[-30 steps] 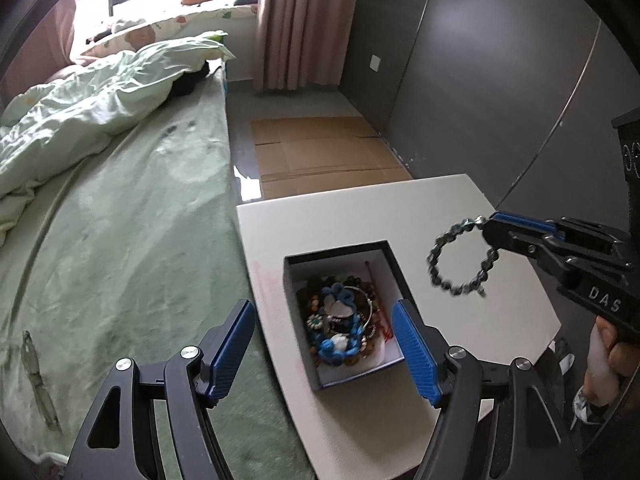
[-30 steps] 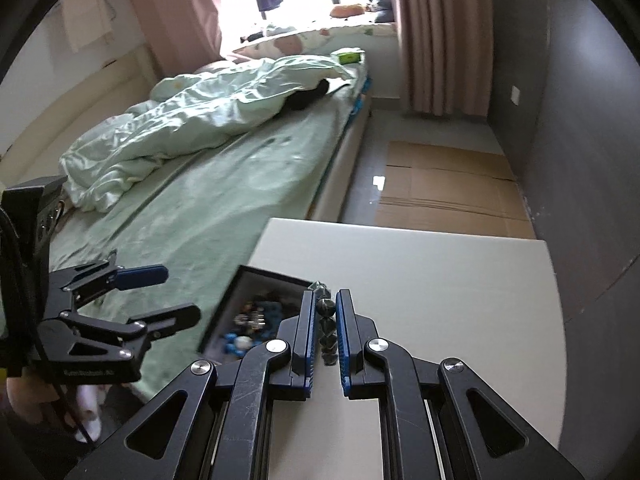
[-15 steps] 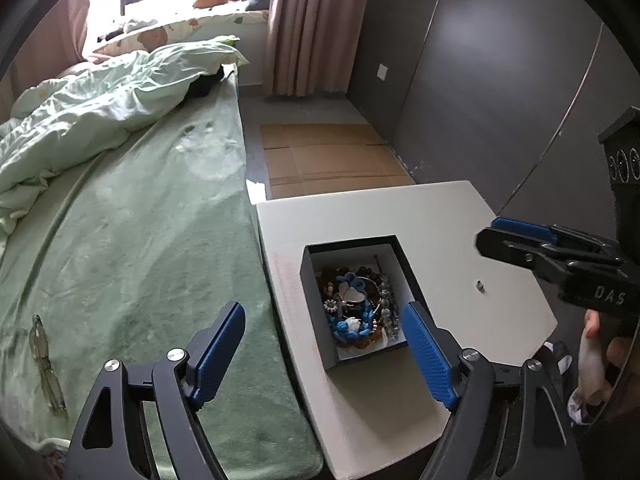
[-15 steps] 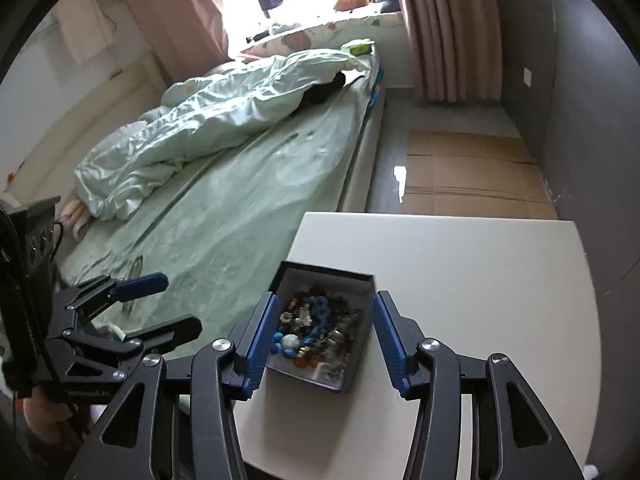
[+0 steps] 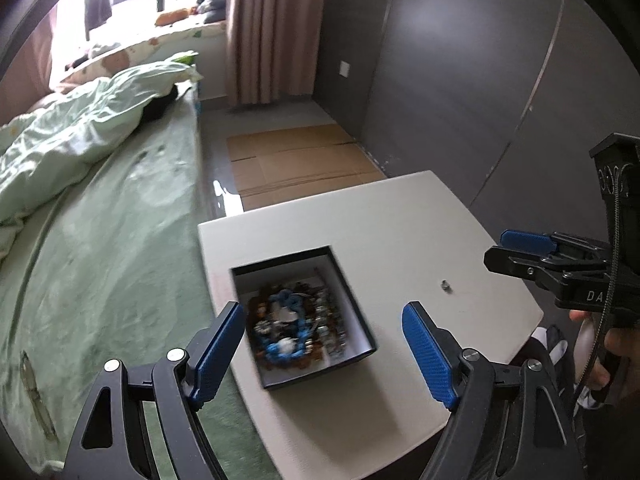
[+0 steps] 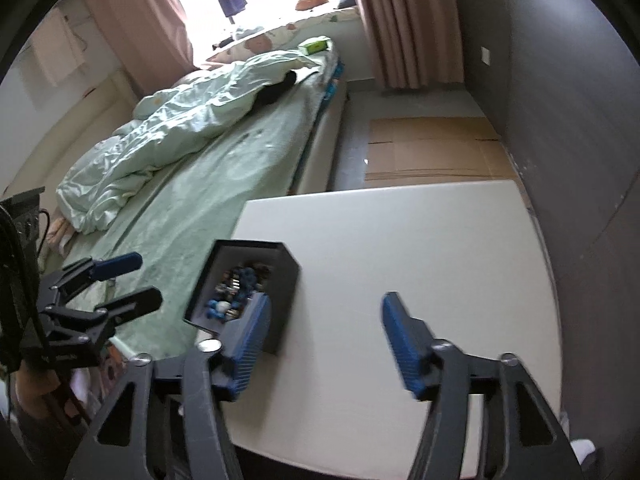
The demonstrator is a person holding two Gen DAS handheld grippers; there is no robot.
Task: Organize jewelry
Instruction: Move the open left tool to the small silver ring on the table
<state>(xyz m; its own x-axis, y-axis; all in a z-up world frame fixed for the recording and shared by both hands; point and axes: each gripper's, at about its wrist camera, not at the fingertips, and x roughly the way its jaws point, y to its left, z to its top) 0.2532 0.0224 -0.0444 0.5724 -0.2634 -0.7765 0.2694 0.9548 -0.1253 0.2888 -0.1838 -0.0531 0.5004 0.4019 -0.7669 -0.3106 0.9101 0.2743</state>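
Nearly done, I judge: the box [image 5: 352,322] on the table [image 5: 384,216] holds the jewelry [image 5: 294,320], one small bead [image 5: 445,286] lies right of it, and the left gripper [image 5: 322,346] and right gripper [image 6: 320,340] are wide apart, empty.

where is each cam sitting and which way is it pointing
Left wrist: sits on the left tool, looking down over the white table at the open jewelry box; its own open blue fingers frame the bottom, and the right tool and hand show at right.
Right wrist: sits on the right tool, facing across the table toward the bed; its open fingers frame the bottom, the left tool shows at left.
Shared: box, table, bed, floor cardboard, curtain.
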